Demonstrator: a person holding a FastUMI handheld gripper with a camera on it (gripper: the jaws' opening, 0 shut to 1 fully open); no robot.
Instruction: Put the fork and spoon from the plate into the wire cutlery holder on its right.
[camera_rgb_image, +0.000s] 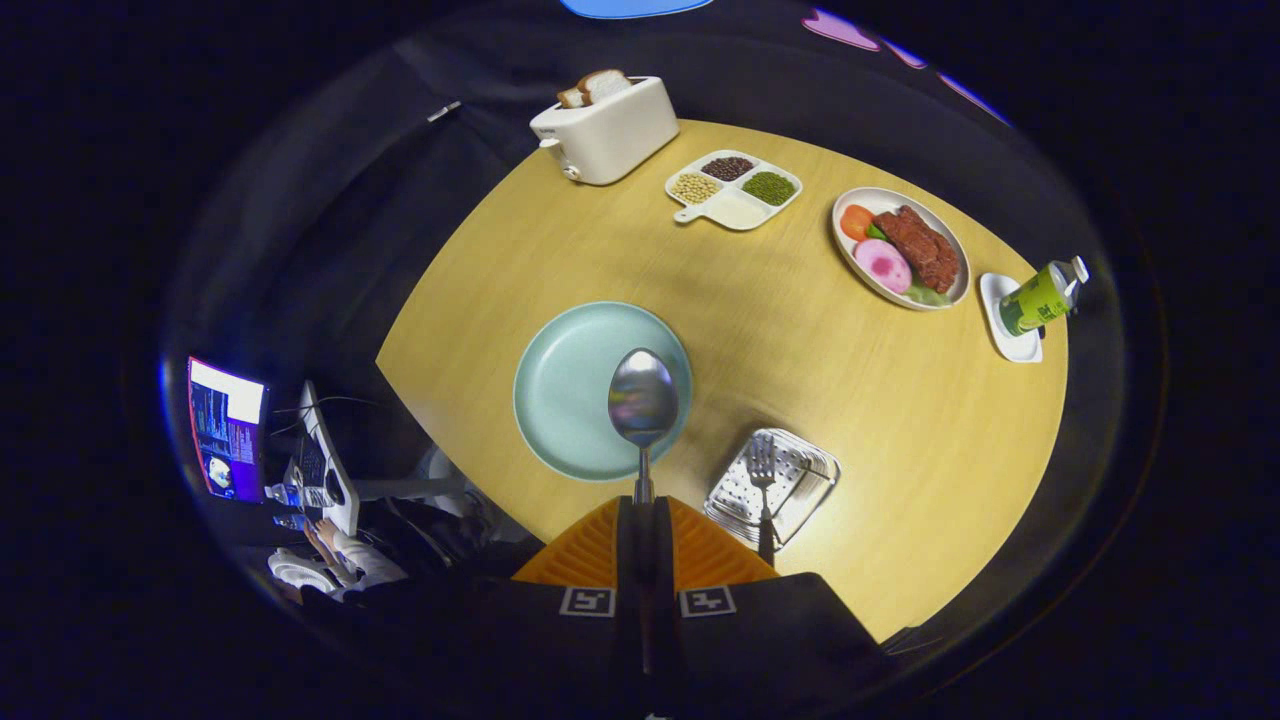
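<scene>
The gripper has its fingers pressed together on the handle of the polished steel spoon, bowl pointing straight ahead above the round pale-green plate; the silvery wire cutlery holder, steel fork already inside, lies just right of the fingers.

No text is legible: the bottle label is too small to read.
</scene>
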